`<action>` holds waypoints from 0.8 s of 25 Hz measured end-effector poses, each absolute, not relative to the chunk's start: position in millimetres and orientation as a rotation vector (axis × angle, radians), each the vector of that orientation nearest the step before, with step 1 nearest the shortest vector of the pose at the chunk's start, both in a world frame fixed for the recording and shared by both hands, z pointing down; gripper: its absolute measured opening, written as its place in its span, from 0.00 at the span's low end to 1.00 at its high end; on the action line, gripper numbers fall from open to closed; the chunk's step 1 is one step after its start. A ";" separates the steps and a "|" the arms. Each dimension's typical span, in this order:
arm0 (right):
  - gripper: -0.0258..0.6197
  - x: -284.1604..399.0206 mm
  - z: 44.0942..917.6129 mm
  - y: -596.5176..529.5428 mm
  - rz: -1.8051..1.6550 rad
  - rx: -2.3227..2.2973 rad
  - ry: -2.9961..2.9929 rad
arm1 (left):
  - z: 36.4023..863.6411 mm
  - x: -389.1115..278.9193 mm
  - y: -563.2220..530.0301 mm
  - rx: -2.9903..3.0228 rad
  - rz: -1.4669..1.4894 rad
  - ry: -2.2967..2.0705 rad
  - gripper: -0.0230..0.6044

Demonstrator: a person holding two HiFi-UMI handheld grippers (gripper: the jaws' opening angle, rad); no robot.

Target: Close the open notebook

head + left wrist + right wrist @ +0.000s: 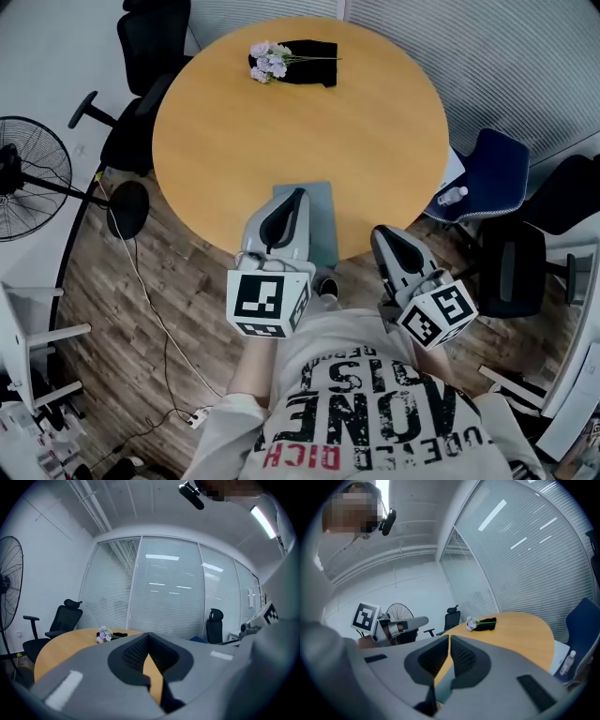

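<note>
1. Two claws show in the head view, both held low in front of the person's shirt. The left claw (299, 194) reaches over the near edge of the round wooden table (281, 131), and the right claw (381, 232) sits just off that edge, well to the side.
2. The notebook (324, 217) lies flat and closed at the table's near edge, grey-blue cover up. The left claw partly covers it in this view; whether they touch I cannot tell.
3. Only the head view shows the notebook whole. The left gripper view looks nearly level across the table and gives just bare wood in the slot below its jaws.
4. In the left gripper view the jaws are pressed together at the tips, with nothing between them.
5. In the right gripper view the jaws also meet at the tips, empty. Lower in the gap a sliver of wood and a grey-blue patch show through — and the left claw appears off to the left.
6. Pale purple flowers (267, 64) lie against a black object (314, 52) at the table's far side, seen in all three views.
7. A standing fan (28, 178) shows in every view. A water bottle (452, 195) beside a blue chair (497, 169) shows only in the head and right gripper views.
</note>
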State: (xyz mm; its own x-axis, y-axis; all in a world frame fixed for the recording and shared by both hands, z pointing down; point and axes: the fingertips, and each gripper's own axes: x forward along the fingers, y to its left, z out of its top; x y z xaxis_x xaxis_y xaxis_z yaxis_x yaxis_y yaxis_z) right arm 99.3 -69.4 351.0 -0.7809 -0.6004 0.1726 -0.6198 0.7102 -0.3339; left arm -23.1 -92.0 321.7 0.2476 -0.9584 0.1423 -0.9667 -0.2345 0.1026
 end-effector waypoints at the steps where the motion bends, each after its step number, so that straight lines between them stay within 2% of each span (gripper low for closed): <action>1: 0.07 96.6 349.2 -69.9 0.579 1.018 -2.861 | 318.1 -26.6 -89.8 2.341 0.062 -1.841 0.05; 20: 0.07 44.5 313.0 -65.4 0.493 1.093 -2.884 | 277.5 -83.3 -48.8 2.374 -0.064 -1.935 0.05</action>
State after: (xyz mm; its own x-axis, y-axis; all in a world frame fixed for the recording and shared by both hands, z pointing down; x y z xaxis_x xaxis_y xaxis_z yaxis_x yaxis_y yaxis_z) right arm 44.5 -65.4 313.0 -0.7550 -0.6432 0.1271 -0.6490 0.7055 -0.2849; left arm -83.3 -48.8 277.5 0.2022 -0.9792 0.0172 -0.9759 -0.2000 0.0870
